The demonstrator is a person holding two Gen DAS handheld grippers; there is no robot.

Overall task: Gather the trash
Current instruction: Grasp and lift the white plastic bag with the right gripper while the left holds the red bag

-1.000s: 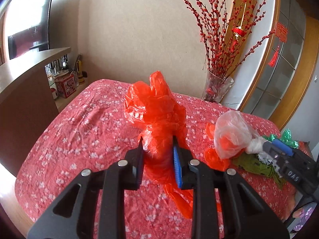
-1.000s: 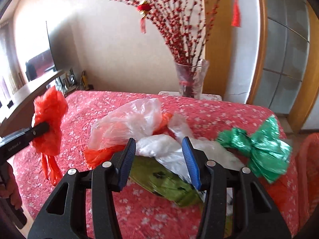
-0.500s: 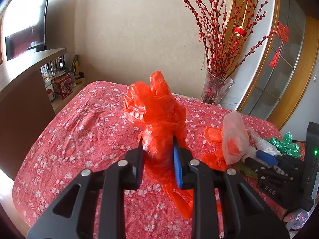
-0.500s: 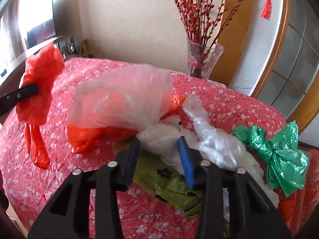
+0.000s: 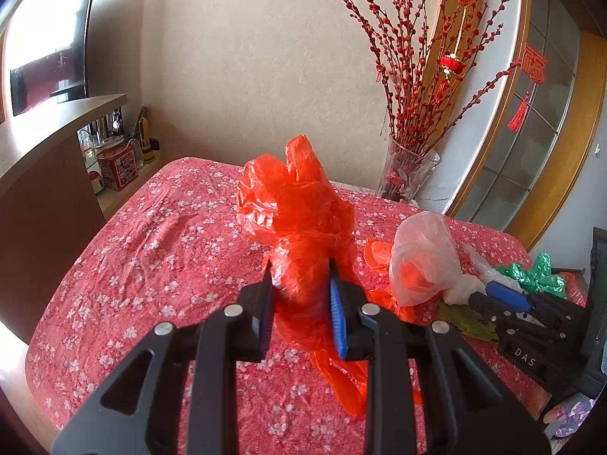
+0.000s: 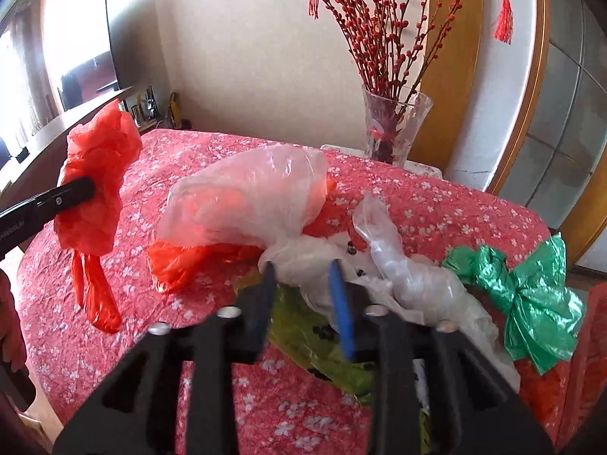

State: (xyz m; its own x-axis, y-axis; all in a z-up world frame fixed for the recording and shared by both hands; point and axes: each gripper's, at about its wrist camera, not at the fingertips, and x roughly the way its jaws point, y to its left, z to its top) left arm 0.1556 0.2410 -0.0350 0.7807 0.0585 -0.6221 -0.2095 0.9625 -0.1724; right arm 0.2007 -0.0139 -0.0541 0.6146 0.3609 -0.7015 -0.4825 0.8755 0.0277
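Observation:
My left gripper (image 5: pixel 299 284) is shut on a crumpled orange plastic bag (image 5: pixel 299 204) and holds it above the red flowered tablecloth (image 5: pixel 151 250); the bag also shows in the right wrist view (image 6: pixel 98 174). My right gripper (image 6: pixel 301 284) is closed around a white plastic bag (image 6: pixel 303 261) in a pile of trash. The pile holds a clear bag (image 6: pixel 250 193) with orange plastic inside, a yellow-green bag (image 6: pixel 315 345) underneath and a green bag (image 6: pixel 527 295) at the right.
A glass vase (image 6: pixel 394 125) with red berry branches stands at the table's far edge. A wooden counter (image 5: pixel 45 174) with tins and bottles stands to the left. A wall and a glass-paned door lie behind the table.
My right gripper has moved forward into the pile and its jaws have closed from wide open onto the white bag. My left gripper still holds the orange bag, almost unmoved.

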